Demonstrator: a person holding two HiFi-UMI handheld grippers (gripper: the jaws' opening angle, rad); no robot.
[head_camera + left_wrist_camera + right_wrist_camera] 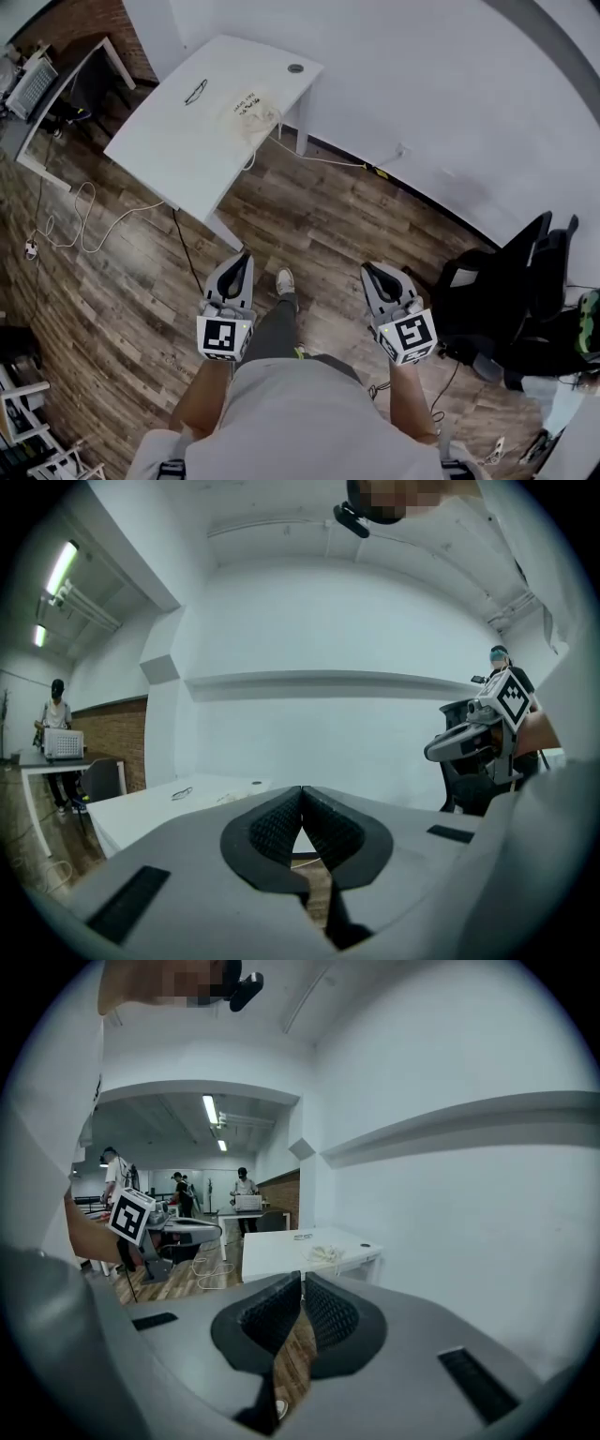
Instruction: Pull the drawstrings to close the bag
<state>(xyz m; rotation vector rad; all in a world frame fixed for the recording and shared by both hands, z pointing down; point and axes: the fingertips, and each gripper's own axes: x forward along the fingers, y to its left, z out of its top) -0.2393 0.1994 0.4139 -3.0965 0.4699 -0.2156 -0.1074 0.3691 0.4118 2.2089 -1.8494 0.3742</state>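
Bag [248, 111]: pale cloth, lies on counter [159, 141], toward counter's far end. I judge it light, limp, non-fragile. I plan to grip the cords at its mouth; cords too small to see. Left gripper [239, 258], right gripper [375, 272]: fingers together, empty, well short of counter.

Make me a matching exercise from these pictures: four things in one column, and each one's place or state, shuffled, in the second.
Things:
1. bag
2. black chair
3. white cable
4. left hand-held gripper

Places and states:
A. jaws shut, nothing between them
B. lying in loops on the wooden floor
C. on the white table
D. standing by the wall, at the head view's right

Pairs: 1-C, 2-D, 3-B, 4-A
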